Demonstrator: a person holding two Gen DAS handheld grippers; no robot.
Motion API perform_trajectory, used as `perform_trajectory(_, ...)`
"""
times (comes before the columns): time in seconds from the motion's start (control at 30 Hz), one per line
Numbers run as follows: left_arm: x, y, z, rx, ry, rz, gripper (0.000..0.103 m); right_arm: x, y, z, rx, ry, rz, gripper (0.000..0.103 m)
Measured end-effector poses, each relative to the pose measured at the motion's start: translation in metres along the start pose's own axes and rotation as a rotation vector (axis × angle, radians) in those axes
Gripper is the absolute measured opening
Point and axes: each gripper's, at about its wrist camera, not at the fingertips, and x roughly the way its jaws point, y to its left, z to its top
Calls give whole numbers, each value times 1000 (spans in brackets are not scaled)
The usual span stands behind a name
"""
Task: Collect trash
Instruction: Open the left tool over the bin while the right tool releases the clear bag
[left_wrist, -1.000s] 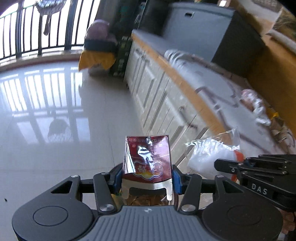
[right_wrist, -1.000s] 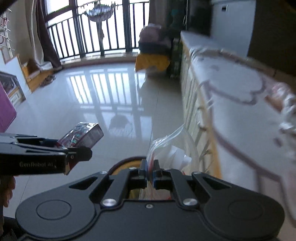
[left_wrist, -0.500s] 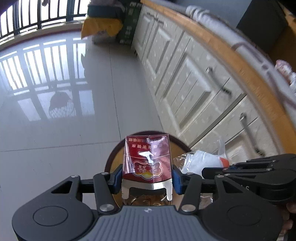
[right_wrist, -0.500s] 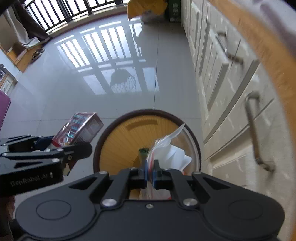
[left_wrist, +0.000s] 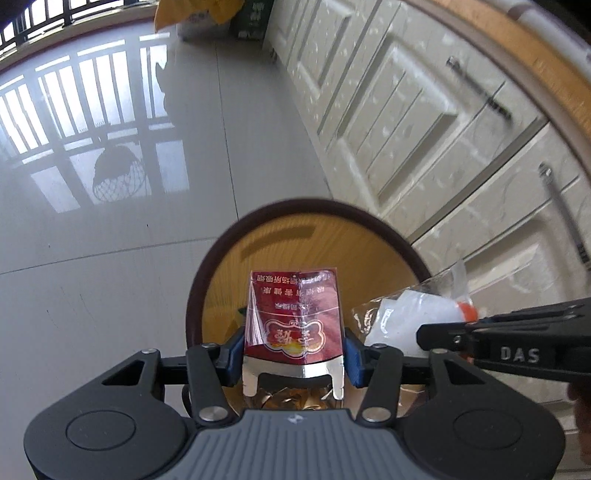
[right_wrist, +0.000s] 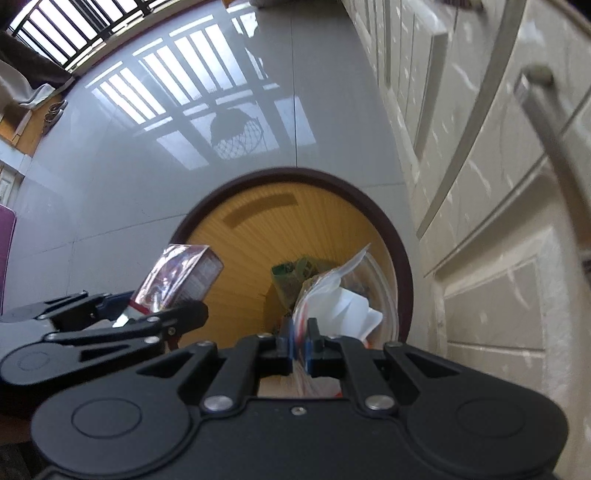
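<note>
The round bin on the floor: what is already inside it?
In the right wrist view, the round bin holds some green crumpled wrapper near its bottom. The clear plastic bag and red cigarette pack held above it cover the rest of the bottom.

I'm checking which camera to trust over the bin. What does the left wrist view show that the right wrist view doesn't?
Only the left wrist view: the printed front of the red cigarette pack.

Only the right: green trash already lying in the bin.

Both: the wooden bin, the pack in the left gripper, the clear plastic bag pinched by the right gripper.
</note>
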Motion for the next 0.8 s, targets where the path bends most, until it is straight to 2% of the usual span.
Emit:
perform_trajectory(0.3, 26, -4, -5, 48, 65, 38, 53, 12, 8, -3, -73, 43, 12, 9)
perform_trajectory(0.37, 29, -5, -4, 60, 77, 40, 54, 13, 9, -2, -75, 44, 3, 12)
perform_trajectory(0.43, 29, -5, -4, 55, 78, 39, 54, 13, 8, -2, -66, 55, -2, 22)
perform_trajectory(0.5, 28, -4, -4, 50, 78, 36, 56, 14, 7, -2, -63, 63, -8, 24)
perform_trajectory(0.57, 29, -7, -3, 60, 81, 47, 66, 13, 6, -2, -73, 67, -15, 25)
perform_trajectory(0.67, 26, -7, -2, 71, 80, 60, 69, 13, 7, -4, -107, 82, -25, 28)
perform_trajectory(0.8, 21, -8, -2, 77, 82, 73, 73, 9, 9, -8, -148, 99, -40, 37)
